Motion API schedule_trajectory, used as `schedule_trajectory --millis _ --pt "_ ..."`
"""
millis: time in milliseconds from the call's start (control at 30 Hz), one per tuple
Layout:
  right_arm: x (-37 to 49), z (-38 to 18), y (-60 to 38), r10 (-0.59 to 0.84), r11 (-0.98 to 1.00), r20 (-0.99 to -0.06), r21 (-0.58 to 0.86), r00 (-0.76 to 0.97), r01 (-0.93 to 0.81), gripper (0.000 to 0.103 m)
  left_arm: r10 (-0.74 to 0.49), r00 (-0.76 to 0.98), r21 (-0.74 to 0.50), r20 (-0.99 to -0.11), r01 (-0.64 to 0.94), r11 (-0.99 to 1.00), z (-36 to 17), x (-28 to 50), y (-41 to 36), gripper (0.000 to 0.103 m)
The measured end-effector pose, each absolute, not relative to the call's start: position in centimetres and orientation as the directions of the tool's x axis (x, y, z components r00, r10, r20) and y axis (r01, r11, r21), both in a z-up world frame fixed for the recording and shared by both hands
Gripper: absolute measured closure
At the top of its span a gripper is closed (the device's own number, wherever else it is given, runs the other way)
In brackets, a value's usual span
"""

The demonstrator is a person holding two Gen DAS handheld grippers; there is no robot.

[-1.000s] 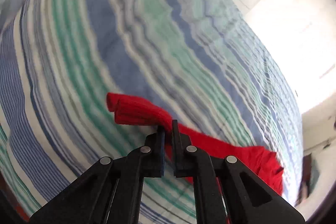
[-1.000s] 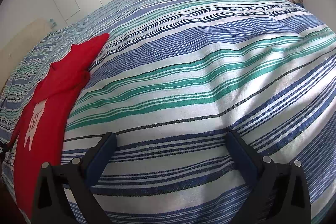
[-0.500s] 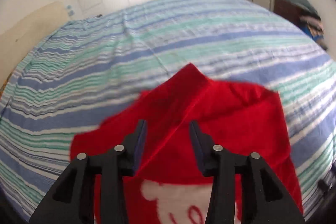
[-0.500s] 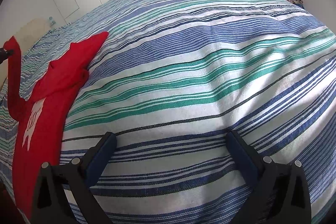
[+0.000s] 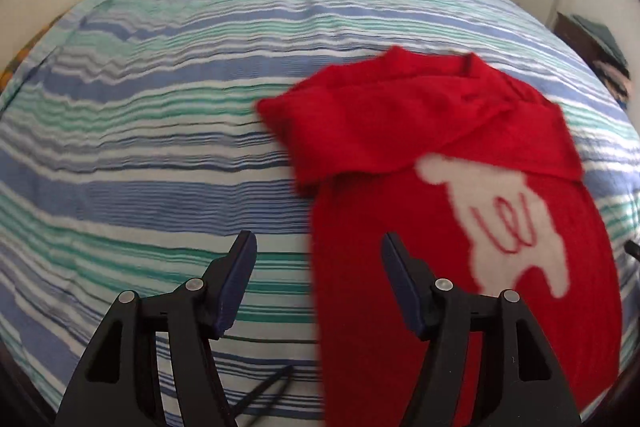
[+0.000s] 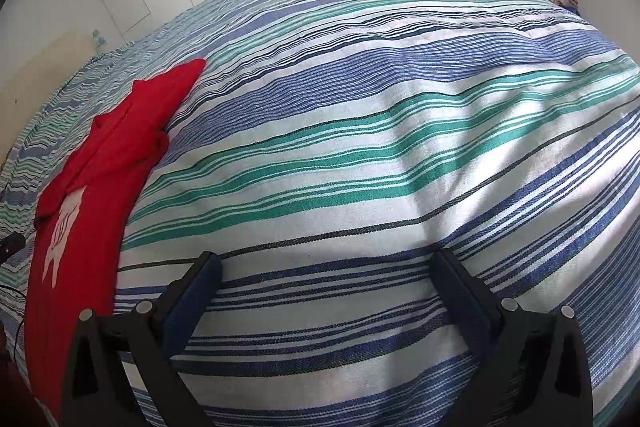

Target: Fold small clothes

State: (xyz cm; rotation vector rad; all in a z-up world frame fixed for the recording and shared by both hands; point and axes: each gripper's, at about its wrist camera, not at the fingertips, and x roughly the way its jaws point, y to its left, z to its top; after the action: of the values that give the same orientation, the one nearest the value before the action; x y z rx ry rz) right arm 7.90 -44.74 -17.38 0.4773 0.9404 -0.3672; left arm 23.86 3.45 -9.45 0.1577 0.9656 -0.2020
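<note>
**Sleeve dropped across the chest, left gripper letting go**

A second ago the left gripper was pinched tight on the sleeve of the red sweater. Now its jaws are opening and nothing sits between them; only the garment's left edge passes under the right-hand finger. The sleeve it carried now lies folded over the chest, ahead of the gripper and to its right, partly covering the white motif. The picture is smeared, which fits a hand pulling away fast.

The right gripper hangs spread wide and empty over the striped bed, unmoved, with the sweater well off to its left.

One sleeve fold looks done. Judging by the bunched cloth near the collar, the far sleeve and the bottom-up fold are likely still to come.
</note>
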Motion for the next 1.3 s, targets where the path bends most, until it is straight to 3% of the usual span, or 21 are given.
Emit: schedule_trajectory --millis 67,133,167,233,267,300,400,500,567,800,833,867,900,967,1033,1200,1300 --pt "9.4 -15.5 -44.8 -0.049 0.848 -0.873 0.221 0.486 0.481 0.007 -0.046 0.579 0.055 -0.814 0.156 0.986 -10.4 25.0 7.0 0.035" --pt "11.5 -12.4 -44.0 0.064 0.854 -0.868 0.303 0.493 0.423 0.018 0.015 0.591 0.077 -0.807 0.079 0.994 -12.0 25.8 9.5 0.03" --pt "12.8 -10.5 -43.2 0.147 0.842 -0.85 0.376 0.505 0.388 0.018 0.044 0.583 0.08 -0.812 0.036 0.996 -13.2 26.1 10.6 0.029" --pt "15.7 -7.1 -40.9 0.348 0.755 -0.761 0.574 0.548 0.317 0.018 0.056 0.539 0.037 -0.841 -0.046 0.998 -16.0 26.9 12.9 0.024" --pt "17.3 -6.0 -39.7 0.449 0.677 -0.69 0.677 0.568 0.288 0.018 0.021 0.539 -0.022 -0.842 -0.074 0.997 -17.1 26.6 13.9 0.016" --pt "19.0 -5.3 -38.4 0.527 0.594 -0.621 0.757 0.579 0.271 0.018 -0.013 0.563 -0.079 -0.827 -0.093 0.993 -17.5 26.3 14.7 0.014" --pt "25.1 -5.8 -34.7 0.631 0.463 -0.514 0.85 0.58 0.25 0.018 -0.04 0.562 -0.094 -0.826 -0.067 0.993 -17.8 26.5 14.1 0.005" --pt "31.2 -9.9 -32.7 0.596 0.508 -0.588 0.804 0.547 0.31 0.026 -0.055 0.56 -0.096 -0.827 -0.044 0.994 -18.0 26.7 13.8 0.001" --pt "33.8 -13.3 -32.4 0.547 0.529 -0.643 0.762 0.536 0.374 0.041 -0.066 0.569 -0.109 -0.82 -0.042 0.993 -18.1 26.7 13.9 0.001" --pt "38.3 -18.2 -32.9 0.437 0.562 -0.703 0.701 0.562 0.439 0.055 -0.067 0.588 -0.112 -0.806 -0.042 0.993 -18.5 27.1 14.1 0.001" --pt "38.5 -18.1 -33.0 0.418 0.577 -0.71 0.689 0.566 0.438 0.069 -0.066 0.588 -0.112 -0.806 -0.042 0.993 -18.5 27.1 14.1 0.001" --pt "38.3 -17.8 -33.1 0.396 0.59 -0.718 0.677 0.573 0.441 0.091 -0.066 0.589 -0.111 -0.806 -0.042 0.993 -18.5 27.1 14.1 0.001" --pt "37.9 -17.0 -33.4 0.373 0.589 -0.708 0.68 0.599 0.437 0.097 -0.066 0.59 -0.112 -0.805 -0.041 0.993 -18.5 27.1 14.2 0.001" --pt "36.1 -14.7 -33.9 0.369 0.57 -0.626 0.736 0.687 0.365 0.098 -0.065 0.593 -0.112 -0.802 -0.042 0.993 -18.6 27.1 14.1 0.001" --pt "33.6 -12.4 -34.4 0.306 0.616 -0.616 0.709 0.726 0.342 0.098 -0.058 0.594 -0.103 -0.802 -0.043 0.994 -18.7 27.2 14.0 0.001" --pt "29.4 -13.4 -35.4 0.172 0.633 -0.719 0.605 0.674 0.483 0.098 -0.046 0.583 -0.088 -0.811 -0.044 0.995 -18.6 27.4 13.8 0.001" --pt "29.6 -15.0 -35.0 0.167 0.657 -0.789 0.537 0.592 0.53 0.089 -0.035 0.532 -0.062 -0.846 -0.033 0.998 -17.7 27.9 13.5 0.001"
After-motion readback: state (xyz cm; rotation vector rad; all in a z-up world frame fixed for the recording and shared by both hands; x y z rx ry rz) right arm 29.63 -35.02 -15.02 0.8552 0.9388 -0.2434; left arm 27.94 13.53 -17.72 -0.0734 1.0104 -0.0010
